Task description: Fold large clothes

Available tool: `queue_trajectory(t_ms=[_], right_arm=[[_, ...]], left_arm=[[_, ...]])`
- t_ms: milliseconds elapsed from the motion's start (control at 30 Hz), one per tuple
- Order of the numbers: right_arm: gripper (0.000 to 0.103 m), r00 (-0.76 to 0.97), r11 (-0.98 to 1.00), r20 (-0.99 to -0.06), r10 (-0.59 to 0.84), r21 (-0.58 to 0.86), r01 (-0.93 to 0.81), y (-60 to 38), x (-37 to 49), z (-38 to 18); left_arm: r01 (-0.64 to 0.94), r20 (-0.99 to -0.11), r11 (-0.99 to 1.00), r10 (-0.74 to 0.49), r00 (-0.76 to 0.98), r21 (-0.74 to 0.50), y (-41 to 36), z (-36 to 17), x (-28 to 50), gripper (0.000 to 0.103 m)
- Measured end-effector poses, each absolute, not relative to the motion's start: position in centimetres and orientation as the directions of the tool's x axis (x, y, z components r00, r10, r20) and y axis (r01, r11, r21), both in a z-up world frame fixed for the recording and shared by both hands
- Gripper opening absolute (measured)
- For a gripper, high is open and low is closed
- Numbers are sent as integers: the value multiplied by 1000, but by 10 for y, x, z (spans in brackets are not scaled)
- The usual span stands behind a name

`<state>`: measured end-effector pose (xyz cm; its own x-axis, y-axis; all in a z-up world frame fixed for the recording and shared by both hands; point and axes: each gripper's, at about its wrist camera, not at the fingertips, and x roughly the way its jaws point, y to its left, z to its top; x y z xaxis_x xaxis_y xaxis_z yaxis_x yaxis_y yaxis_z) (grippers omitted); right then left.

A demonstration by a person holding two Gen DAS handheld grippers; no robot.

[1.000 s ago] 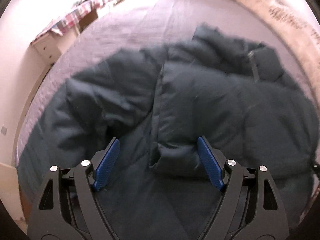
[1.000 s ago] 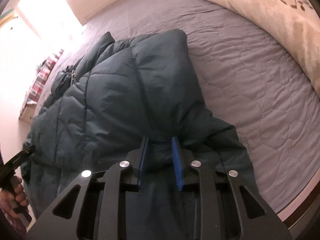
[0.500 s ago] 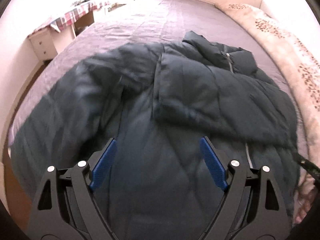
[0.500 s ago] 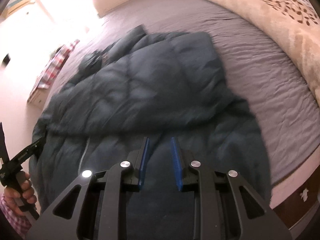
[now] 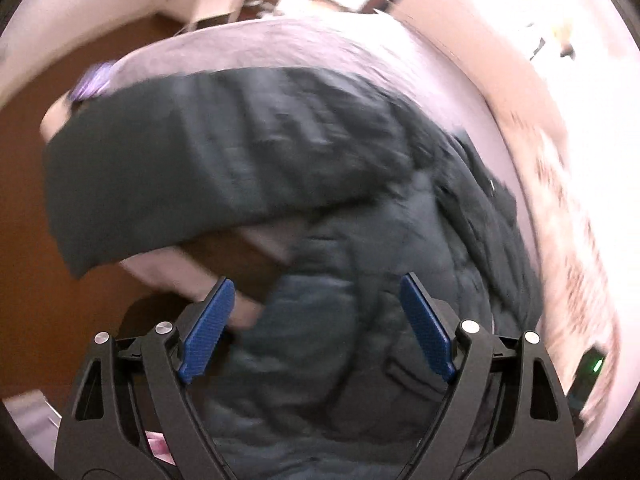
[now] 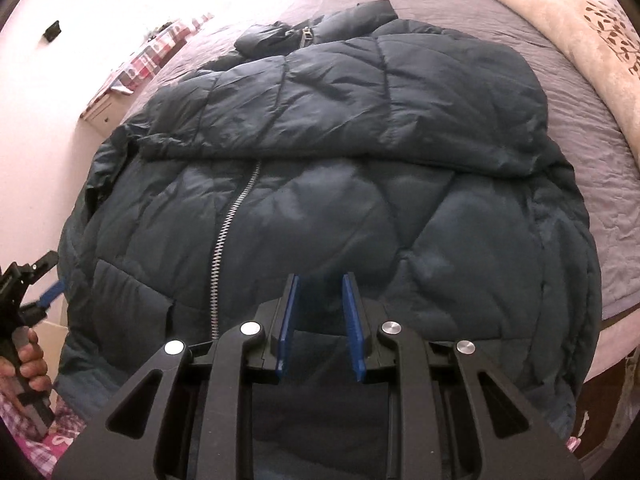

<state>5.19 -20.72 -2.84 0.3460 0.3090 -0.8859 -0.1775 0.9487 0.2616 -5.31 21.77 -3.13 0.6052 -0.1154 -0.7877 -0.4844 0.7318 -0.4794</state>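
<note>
A dark teal puffer jacket (image 6: 340,208) lies front up on the bed, zipper (image 6: 224,240) closed, with one sleeve (image 6: 360,108) folded across its chest. My right gripper (image 6: 319,284) sits at the near hem, its jaws narrow and shut on a pinch of jacket fabric. In the blurred left wrist view my left gripper (image 5: 316,282) hangs open over the jacket (image 5: 320,360) at the bed's corner, nothing pressed between its pads. That left gripper (image 6: 52,276) also shows at the far left of the right wrist view, held by a hand (image 6: 32,364).
The bed has a lilac quilt (image 6: 600,160) and a cream leaf-patterned blanket (image 6: 580,20) at the right. A white dresser with a plaid cloth (image 6: 152,56) stands at the back left. Brown floor (image 5: 60,320) lies beside the bed corner. A dark device with a green light (image 5: 592,368) is at the right.
The left gripper swung quickly from over the jacket's middle to the bed's corner and rolled. The right gripper moved left along the hem toward the zipper, staying narrow.
</note>
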Motion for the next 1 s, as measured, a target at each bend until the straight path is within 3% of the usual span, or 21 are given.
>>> queue_trajectory(t_ms=[200,333,500,733,800,867,900,967,1000], right_arm=[[25,337,951,-894,295,240,-195,-204,46,-29],[25,333,953,-898,286,231,-195,-201,47,-30],[25,329,954,-903,277,217,-209,-196,47,-31],[25,329,954,-904,274,211,-213,-194,46,-31],[25,329,954,-904,273,210,-213,-194,46,-31],[25,330,954,-904,271,207,-215,-193,46,-32],[25,331,954,-904,270,206,-216,-193,46,-33],[25,332,955,-904,269,205,-217,-193,46,-33],[25,334,955,-904,268,202,-219,-193,45,-34]], left_arm=[[-608,-781,570,-100,616,-553,272,-64,-90,84],[-687,-764,357,-144,629,-633,299,-100,-108,84],[-667,-697,201,-180,695,-717,305,-122,-101,84],[-692,-700,109,-139,700,-714,312,-154,-82,83],[-683,-689,92,-115,715,-724,315,-156,-84,71],[-665,-673,104,-108,732,-740,313,-154,-83,52],[-665,-676,125,-96,730,-736,312,-150,-82,50],[-658,-676,181,-58,735,-731,313,-137,-81,29],[-646,-669,213,-48,742,-733,312,-130,-79,26]])
